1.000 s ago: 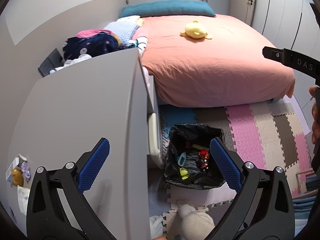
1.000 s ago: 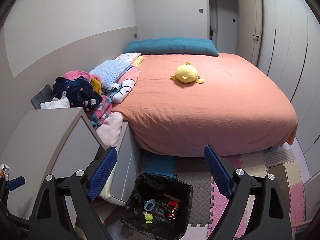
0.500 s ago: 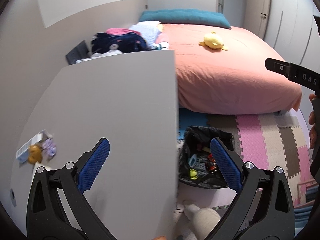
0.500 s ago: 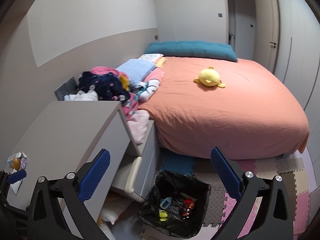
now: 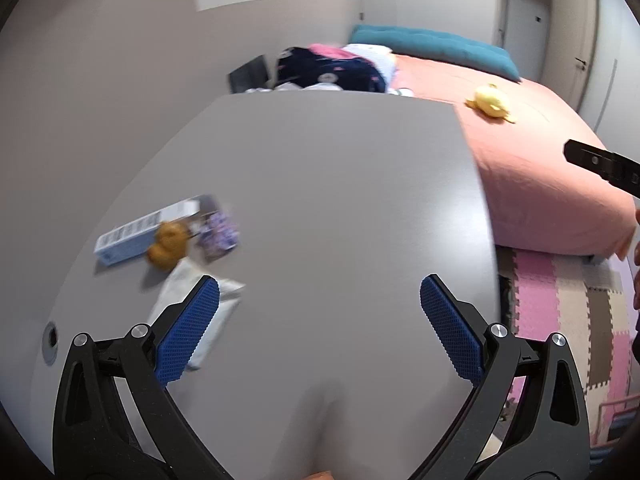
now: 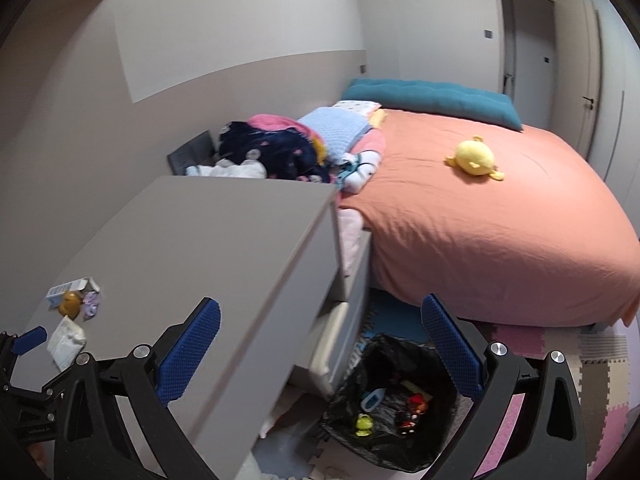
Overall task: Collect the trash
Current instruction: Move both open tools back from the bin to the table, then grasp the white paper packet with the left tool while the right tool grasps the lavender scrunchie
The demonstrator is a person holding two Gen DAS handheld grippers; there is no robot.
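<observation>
My left gripper (image 5: 316, 320) hangs over the grey bench (image 5: 340, 200) with its fingers (image 5: 188, 328) spread wide and nothing between them. My right gripper (image 6: 320, 344) is just as wide and just as empty, held above the floor between the bench and the bed (image 6: 500, 220).

Some trash is already collected, as I judge it: the black-lined bin (image 6: 394, 408) on the floor beside the bench holds several small bits, among them something green, something red and a pale blue piece.

What is left sits in a cluster near the bench's left edge: a white and blue carton (image 5: 144, 232), an orange-brown lump (image 5: 168, 244) touching it, a purple wrapper (image 5: 218, 234) just beside that, and a crumpled white packet (image 5: 200, 312) closest to me, partly under my left finger. Motion blur keeps me from naming them better. So I reckon the job is partway, with these four pieces still to carry over to the bin.
</observation>
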